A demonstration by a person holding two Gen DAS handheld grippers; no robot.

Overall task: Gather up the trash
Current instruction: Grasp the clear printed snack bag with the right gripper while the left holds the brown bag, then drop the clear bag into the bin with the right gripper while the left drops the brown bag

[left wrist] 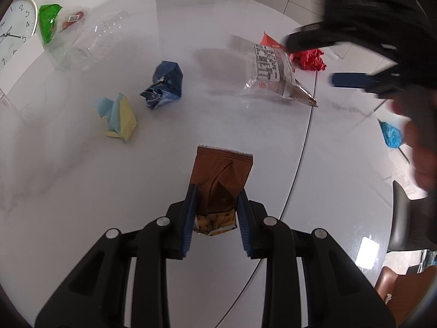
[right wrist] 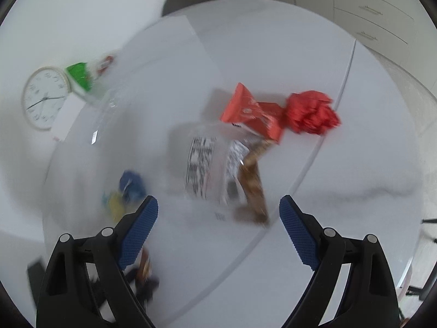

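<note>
A: Left wrist view. The left gripper [left wrist: 215,213] is clamped on the brown snack bag [left wrist: 221,183]; both blue ribbed pads pinch its lower end. The bag's long axis runs straight out from the jaws, serrated seal farthest away, over the white table [left wrist: 68,191].

B: Material?

A: Thin glossy foil, creased down the middle, printed yellow at the pinched end. It looks limp and would likely fold if swung.

B: Other trash there?

A: Crumpled paper: a blue-and-yellow wad [left wrist: 117,117], a dark blue wad [left wrist: 164,84], a red wad [left wrist: 310,60]. A clear bag [left wrist: 275,76] with a printed label lies flat between them, corner toward the table seam.

B: Right wrist view?

A: Blurred. The right gripper [right wrist: 218,224] has its jaws wide apart, nothing between them. The clear bag [right wrist: 210,169] lies just ahead and between the fingers, long axis roughly along the pointing direction. An orange-red carton [right wrist: 254,114] sits beyond it, touching the red wad [right wrist: 311,114].

B: Which hand is nearer?

A: The right, I judge; the clear bag looks like its next pick.
</note>
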